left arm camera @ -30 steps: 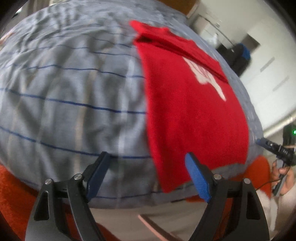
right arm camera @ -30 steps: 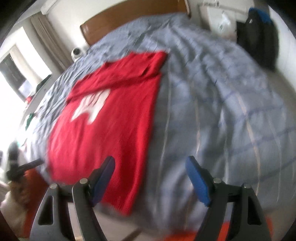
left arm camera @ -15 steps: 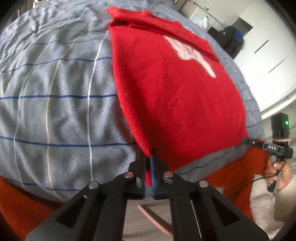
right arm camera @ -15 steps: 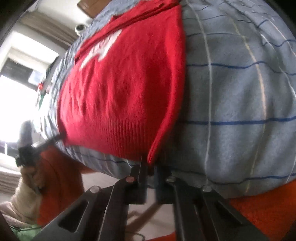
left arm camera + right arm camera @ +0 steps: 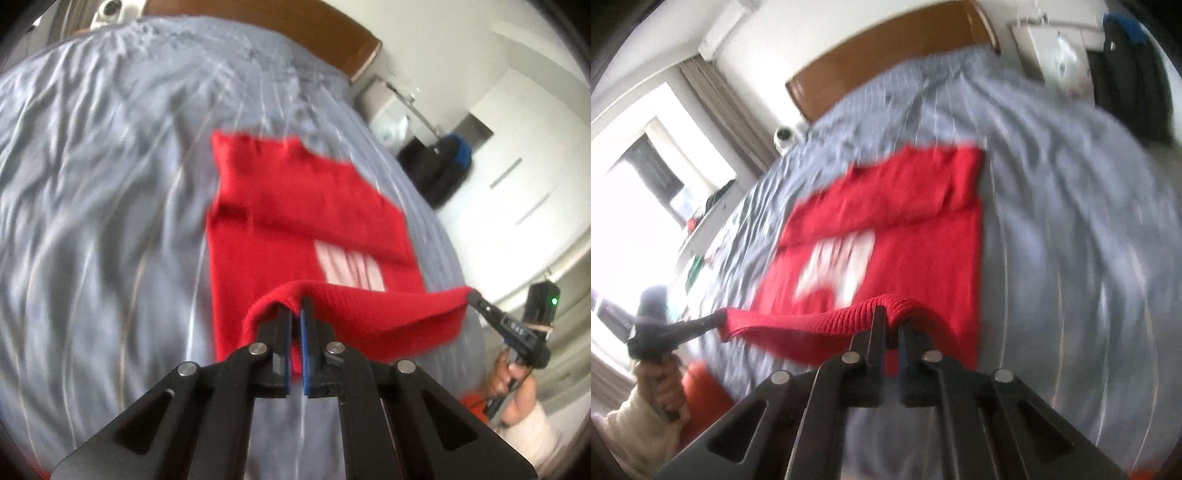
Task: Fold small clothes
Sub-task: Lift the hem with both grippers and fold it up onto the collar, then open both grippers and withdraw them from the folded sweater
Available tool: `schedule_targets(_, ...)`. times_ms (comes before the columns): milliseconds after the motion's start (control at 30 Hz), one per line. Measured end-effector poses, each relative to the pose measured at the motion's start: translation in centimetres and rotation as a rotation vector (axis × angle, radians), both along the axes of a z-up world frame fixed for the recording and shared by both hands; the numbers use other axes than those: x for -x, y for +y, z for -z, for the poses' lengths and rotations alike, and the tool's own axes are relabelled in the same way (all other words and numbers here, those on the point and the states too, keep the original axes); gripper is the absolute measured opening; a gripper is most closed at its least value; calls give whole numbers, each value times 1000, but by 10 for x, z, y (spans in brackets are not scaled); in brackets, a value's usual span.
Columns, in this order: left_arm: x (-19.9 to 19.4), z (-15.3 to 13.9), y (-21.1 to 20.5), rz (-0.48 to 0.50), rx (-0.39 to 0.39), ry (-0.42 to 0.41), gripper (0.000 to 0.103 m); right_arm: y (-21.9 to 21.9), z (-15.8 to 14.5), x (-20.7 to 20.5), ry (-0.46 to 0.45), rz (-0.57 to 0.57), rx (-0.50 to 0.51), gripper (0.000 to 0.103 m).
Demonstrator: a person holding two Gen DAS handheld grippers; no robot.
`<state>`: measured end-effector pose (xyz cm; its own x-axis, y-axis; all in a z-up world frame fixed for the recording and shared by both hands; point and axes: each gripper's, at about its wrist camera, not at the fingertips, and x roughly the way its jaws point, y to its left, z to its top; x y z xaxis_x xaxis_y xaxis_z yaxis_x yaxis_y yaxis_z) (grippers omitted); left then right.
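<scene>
A red knitted sweater [image 5: 288,221] with a white print lies on the grey striped bedspread [image 5: 92,221]; it also shows in the right wrist view [image 5: 905,229]. My left gripper [image 5: 295,306] is shut on the left corner of its ribbed hem. My right gripper [image 5: 892,319] is shut on the right corner of the hem [image 5: 827,317]. Both corners are lifted off the bed, and the hem hangs taut between the two grippers over the sweater's lower part. The right gripper [image 5: 480,301] also shows at the right of the left wrist view.
A wooden headboard [image 5: 886,51] stands at the far end of the bed. A white side table [image 5: 1056,48] and a dark bag [image 5: 1137,85] stand to the right. A window [image 5: 628,184] is on the left. The person's orange clothing [image 5: 701,391] is at the near edge.
Both grippers closed on the sweater's hem corners at the bed's near edge, then lifted them and carried the hem up and forward over the sweater toward the headboard.
</scene>
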<state>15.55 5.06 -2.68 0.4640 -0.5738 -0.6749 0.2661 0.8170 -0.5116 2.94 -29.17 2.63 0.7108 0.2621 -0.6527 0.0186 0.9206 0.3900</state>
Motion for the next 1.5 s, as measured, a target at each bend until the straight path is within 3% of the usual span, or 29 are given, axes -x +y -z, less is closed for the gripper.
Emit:
schedule_targets(100, -55, 0, -11, -39, -6, 16, 2, -9, -7, -61, -44, 32, 33, 5)
schedule_targets(267, -140, 9, -30, -95, -54, 52, 2, -20, -3, -153, -29, 61, 63, 5)
schedule_targets(367, -167, 23, -36, -125, -78, 74, 2, -26, 6, -202, -10, 72, 61, 5)
schedule_targets(533, -205, 43, -48, -148, -124, 83, 6, -38, 28, -248, 25, 90, 51, 5)
schedule_targets(600, -220, 47, -46, -161, -83, 98, 20, -46, 40, -263, 35, 101, 12, 5)
schedule_targets(633, -225, 48, -42, -184, -63, 105, 47, -50, 46, -269, 37, 117, -6, 5)
schedule_targets(667, -226, 45, -35, -231, -56, 98, 71, -57, 50, -272, 31, 158, -23, 16)
schedule_targets(700, -225, 41, -27, -276, -44, 78, 79, -63, 51, -271, 26, 193, -37, 30)
schedule_targets(767, -219, 35, -13, -305, -13, 51, 82, -75, 49, -266, 8, 239, -84, 38)
schedule_targets(833, -209, 31, -2, -303, -22, 53, 82, -82, 42, -258, -12, 263, -97, 39)
schedule_targets(967, -173, 21, 11, -276, -93, 23, 84, -80, 23, -232, -23, 223, 2, 41)
schedule_targets(1067, -128, 18, 15, -223, -171, -3, 85, -69, 18, -195, -25, 178, 68, 51)
schedule_targets(1300, 1, 36, -2, -113, -331, -54, 91, -35, 39, -84, -10, 135, 150, 55)
schedule_targets(1433, 46, 55, -11, -121, -328, -51, 91, -1, 51, -26, -4, 104, 180, 57)
schedule_targets(1500, 61, 63, -16, -141, -357, -87, 92, 21, 58, -6, -5, 75, 200, 64)
